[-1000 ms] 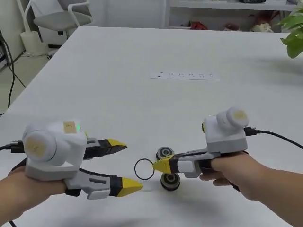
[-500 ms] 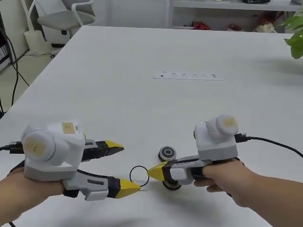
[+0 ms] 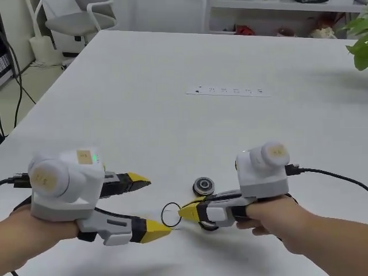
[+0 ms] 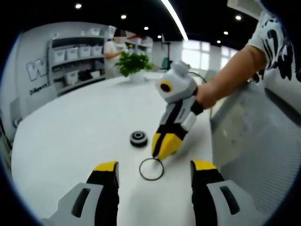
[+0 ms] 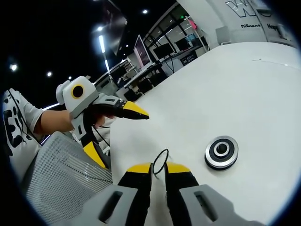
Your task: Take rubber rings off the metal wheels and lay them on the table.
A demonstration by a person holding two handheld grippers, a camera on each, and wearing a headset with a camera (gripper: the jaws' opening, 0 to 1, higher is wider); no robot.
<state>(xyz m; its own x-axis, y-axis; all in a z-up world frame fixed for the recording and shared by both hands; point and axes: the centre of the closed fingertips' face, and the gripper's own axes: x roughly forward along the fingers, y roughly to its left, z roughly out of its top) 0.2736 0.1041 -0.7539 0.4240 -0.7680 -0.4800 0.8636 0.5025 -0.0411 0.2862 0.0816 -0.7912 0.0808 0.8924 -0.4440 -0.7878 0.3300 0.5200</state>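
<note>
Nearest me, the left gripper (image 3: 148,206) was spread wide and held nothing. Its two yellow-tipped jaws framed the thin black rubber ring (image 4: 140,169), which sat just ahead of the gap between them. I took it that the gripper was kept open and close so it could steady or receive the ring if needed.

Facing it, the right gripper (image 3: 187,211) was pinched on one edge of that ring, and the loop stuck out past its tips toward the left gripper. It was held low by the rim, which I judged suited laying it flat on the white bench (image 3: 172,126). I could not tell whether the ring already rested there.

Under the right gripper's body a dark round shape showed, half hidden. It was perhaps a second wheel.

Just beyond the right gripper's tips, a small round metal wheel with a dark hub (image 3: 203,186) lay flat, apart from the ring. Whether it carried a ring of its own was too small to see.

Well past both, a white power strip (image 3: 229,91) lay on the bench.
</note>
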